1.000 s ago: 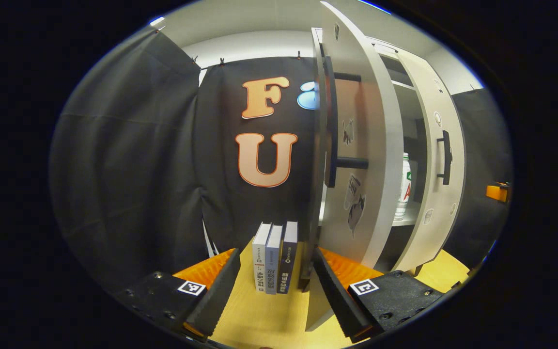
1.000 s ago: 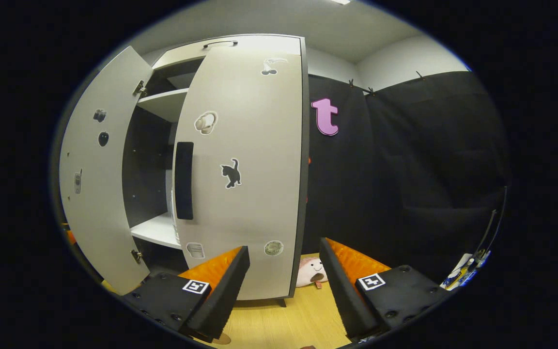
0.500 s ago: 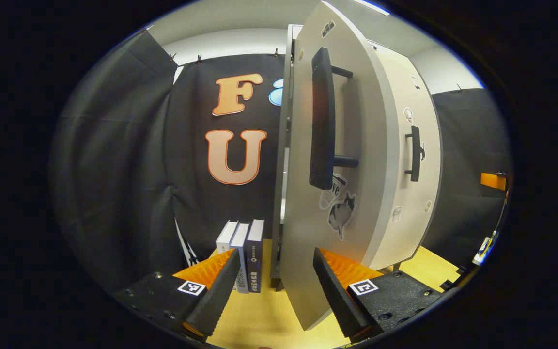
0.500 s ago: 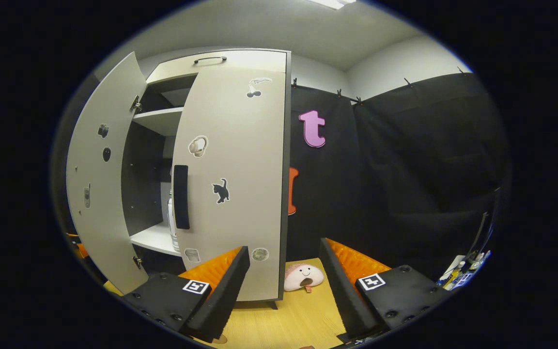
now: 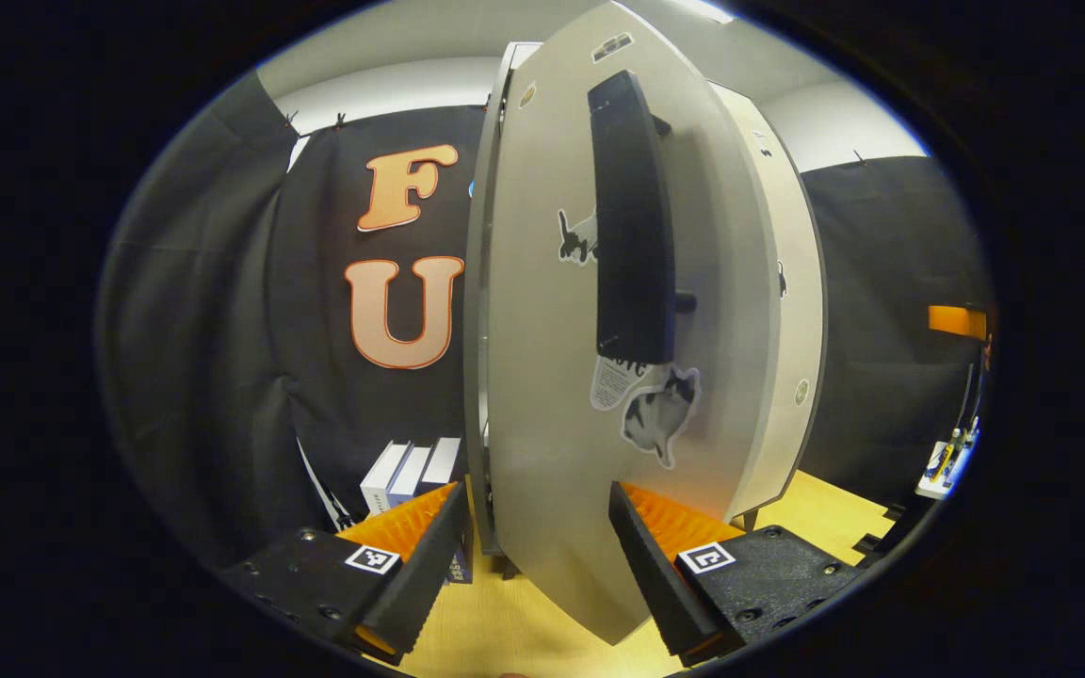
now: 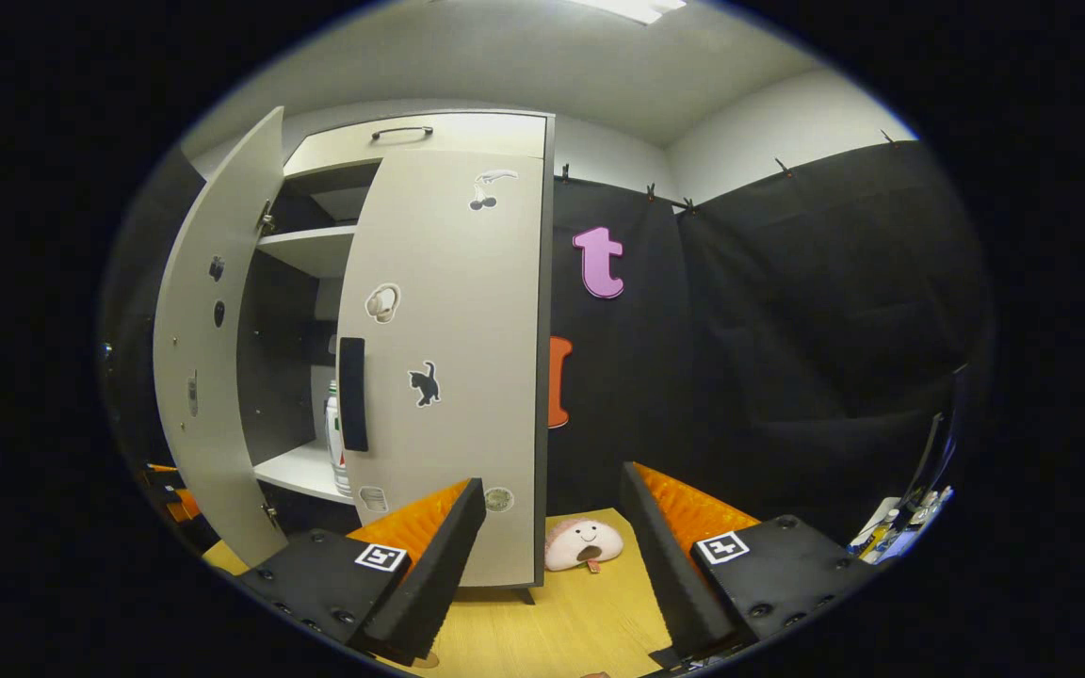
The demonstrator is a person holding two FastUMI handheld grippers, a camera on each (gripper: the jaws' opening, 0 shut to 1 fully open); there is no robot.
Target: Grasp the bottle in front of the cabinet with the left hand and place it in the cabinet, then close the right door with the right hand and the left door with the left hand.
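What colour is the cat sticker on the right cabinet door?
Black; the cat sticker on the right door shows best in the right gripper view.

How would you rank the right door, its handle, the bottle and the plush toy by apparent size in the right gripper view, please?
1. right door
2. handle
3. plush toy; similar in area to the handle, so uncertain
4. bottle, partly hidden behind the door

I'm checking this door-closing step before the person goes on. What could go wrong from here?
1. The light grey left cabinet door sits right at the left gripper, whose open fingers straddle its lower edge; it could snag between them.
2. The white bottle with a green and red label stands near the front of the white shelf, so the closing door might clip it.
3. The light grey right cabinet door may rebound when the left shuts.
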